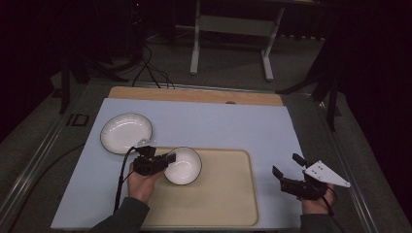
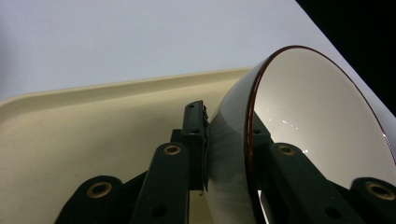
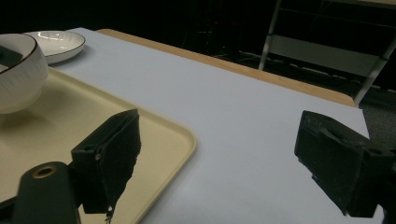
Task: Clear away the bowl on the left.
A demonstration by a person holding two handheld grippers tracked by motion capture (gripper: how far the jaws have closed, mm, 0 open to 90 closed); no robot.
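Bowl (image 1: 183,165) is clenched by its rim in my left gripper (image 1: 167,159) over the tray (image 1: 228,204), not yet set down; my right gripper (image 1: 287,171) waits released.

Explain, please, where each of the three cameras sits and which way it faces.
High view: above the person's side, looking forward and down on the tray, plate, both forearms and grippers.
Left gripper view: rides the left gripper, looking along its jaws, shut on the bowl rim.
Right gripper view: rides the right gripper, facing over the table between its open jaws.
Shared: bowl and tray.
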